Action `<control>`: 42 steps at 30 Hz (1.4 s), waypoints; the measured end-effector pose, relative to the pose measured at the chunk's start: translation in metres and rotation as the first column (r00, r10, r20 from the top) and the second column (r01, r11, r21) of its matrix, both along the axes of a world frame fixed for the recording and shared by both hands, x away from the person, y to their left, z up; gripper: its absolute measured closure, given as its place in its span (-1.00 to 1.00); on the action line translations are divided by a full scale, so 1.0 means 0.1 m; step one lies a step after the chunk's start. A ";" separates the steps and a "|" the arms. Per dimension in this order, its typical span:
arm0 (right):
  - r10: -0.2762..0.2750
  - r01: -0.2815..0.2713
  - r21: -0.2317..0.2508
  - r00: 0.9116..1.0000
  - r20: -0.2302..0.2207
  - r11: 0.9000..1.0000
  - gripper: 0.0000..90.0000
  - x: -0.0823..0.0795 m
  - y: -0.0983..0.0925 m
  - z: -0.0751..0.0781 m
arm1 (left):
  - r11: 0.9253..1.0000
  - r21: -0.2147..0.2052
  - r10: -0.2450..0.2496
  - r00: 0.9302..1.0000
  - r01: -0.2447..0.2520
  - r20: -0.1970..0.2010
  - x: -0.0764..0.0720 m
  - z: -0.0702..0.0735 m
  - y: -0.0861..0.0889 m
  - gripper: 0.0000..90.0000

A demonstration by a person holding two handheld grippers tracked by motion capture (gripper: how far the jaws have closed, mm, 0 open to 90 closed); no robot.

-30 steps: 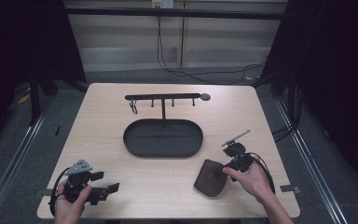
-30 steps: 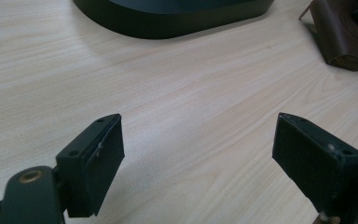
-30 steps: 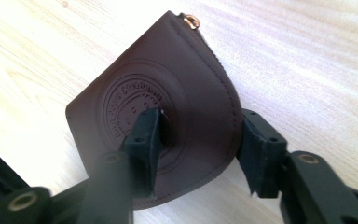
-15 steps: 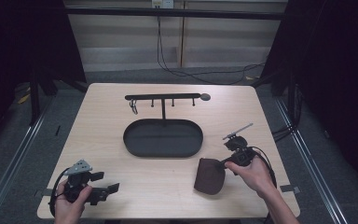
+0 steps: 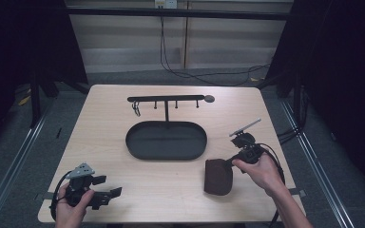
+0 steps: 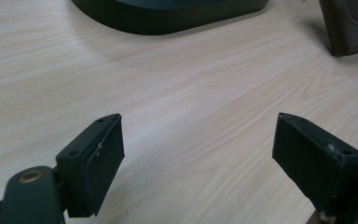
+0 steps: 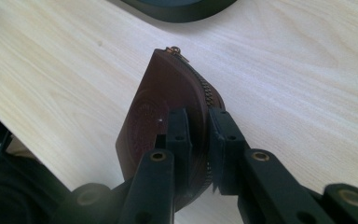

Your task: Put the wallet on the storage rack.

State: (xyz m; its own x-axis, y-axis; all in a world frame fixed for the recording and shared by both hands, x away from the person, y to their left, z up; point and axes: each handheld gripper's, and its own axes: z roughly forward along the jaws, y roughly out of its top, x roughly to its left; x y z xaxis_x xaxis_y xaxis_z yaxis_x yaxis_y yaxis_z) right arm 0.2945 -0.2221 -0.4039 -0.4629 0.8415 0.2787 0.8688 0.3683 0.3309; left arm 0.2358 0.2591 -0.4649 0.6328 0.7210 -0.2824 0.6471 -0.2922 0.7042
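Note:
A dark brown zip pouch [image 5: 218, 176] sits on the table's front right, lifted on one edge. My right gripper [image 5: 230, 162] is shut on the pouch [image 7: 168, 100] at its zipped rim, with the zip pull [image 7: 173, 50] pointing away. My left gripper [image 5: 105, 187] rests at the table's front left corner, held in a hand. Its jaws stand wide open over bare wood in the left gripper view, where the gripper [image 6: 196, 158] holds nothing. A corner of the pouch [image 6: 352, 25] shows at the top right there.
A black oval tray [image 5: 167, 140] lies in the middle of the table, seen also as the tray [image 6: 168, 14] close ahead of the left gripper. Behind it stands a black hook rail [image 5: 166, 99] with a key ring [image 5: 136, 110] hanging at its left.
The right gripper has drawn slightly right and toward the person with the pouch, tipping it more upright. The left gripper has stayed put.

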 end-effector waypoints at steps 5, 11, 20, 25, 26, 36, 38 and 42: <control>0.000 0.001 -0.016 1.000 0.011 1.000 0.81 0.00 0.02 0.07 | 1.000 0.008 0.008 1.000 -0.008 0.005 0.00 0.00 0.01 -0.63; 0.007 -0.007 -0.034 1.000 -0.001 0.999 0.82 0.03 0.02 0.11 | 1.000 0.003 -0.001 1.000 0.001 0.001 0.00 0.00 0.01 -0.63; -0.006 0.005 -0.084 1.000 -0.012 0.996 0.85 0.08 0.01 0.24 | 1.000 0.014 -0.015 1.000 0.015 -0.005 0.00 0.00 -0.02 -0.63; 0.007 -0.008 -0.115 1.000 -0.012 0.993 0.84 0.10 0.03 0.33 | 1.000 0.010 -0.013 1.000 0.013 -0.006 0.00 -0.01 -0.02 -0.63; 0.002 -0.004 -0.127 1.000 -0.018 0.992 0.84 0.11 0.04 0.34 | 1.000 0.013 -0.012 1.000 0.012 -0.005 -0.01 -0.01 -0.02 -0.63; -0.002 -0.001 -0.153 1.000 -0.018 0.988 0.85 0.17 0.04 0.40 | 1.000 0.025 -0.013 1.000 0.013 -0.002 -0.01 -0.01 -0.03 -0.63; -0.004 0.002 -0.154 1.000 -0.011 0.988 0.84 0.18 0.02 0.42 | 1.000 0.024 -0.013 1.000 0.014 -0.003 -0.01 -0.01 -0.03 -0.63; -0.025 0.021 -0.145 0.999 -0.031 0.989 0.84 0.24 -0.01 0.44 | 1.000 0.025 -0.012 1.000 0.012 -0.006 -0.01 -0.01 -0.03 -0.63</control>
